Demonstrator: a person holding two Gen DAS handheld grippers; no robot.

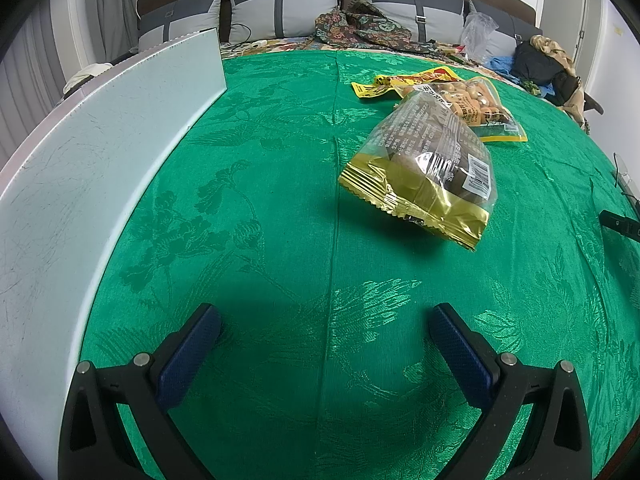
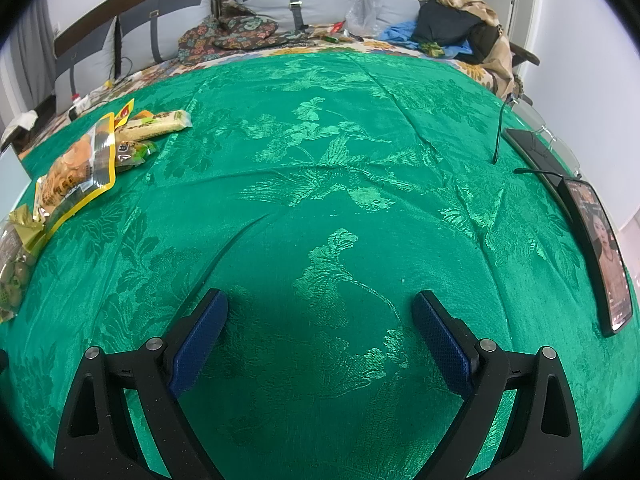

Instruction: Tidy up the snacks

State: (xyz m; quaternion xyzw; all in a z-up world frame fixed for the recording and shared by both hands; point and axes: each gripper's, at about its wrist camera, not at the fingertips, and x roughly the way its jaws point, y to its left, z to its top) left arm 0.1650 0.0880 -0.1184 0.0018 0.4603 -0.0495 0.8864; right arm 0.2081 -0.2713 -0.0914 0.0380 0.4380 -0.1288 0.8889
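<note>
Left gripper (image 1: 325,322) jaws spread wide, nothing between them, hovering over the green brocade cloth (image 1: 280,240). Right gripper (image 2: 320,306) same: spread, empty, over bare cloth.

Snacks sit in a cluster ahead and right of the left gripper, well apart from it. Nearest is a clear bag with gold trim (image 1: 424,172) holding brown round pieces, barcode side up. Its far end overlaps a yellow-edged bag of round puffs (image 1: 476,104). Beyond that, a yellow-red wrapper (image 1: 404,80) lies flat.

Right wrist view puts the same cluster at far left: puff bag (image 2: 76,176), gold-trim bag (image 2: 14,264) cut off by the frame edge, plus a pale bar-shaped pack (image 2: 158,124) behind them, touching the pile.

White panel (image 1: 80,168) stands upright along the cloth's left edge. Phone (image 2: 600,248) with lit screen rests at the right edge, a second dark device (image 2: 532,152) and cable just behind it. Cushions and loose clothes at the back.
</note>
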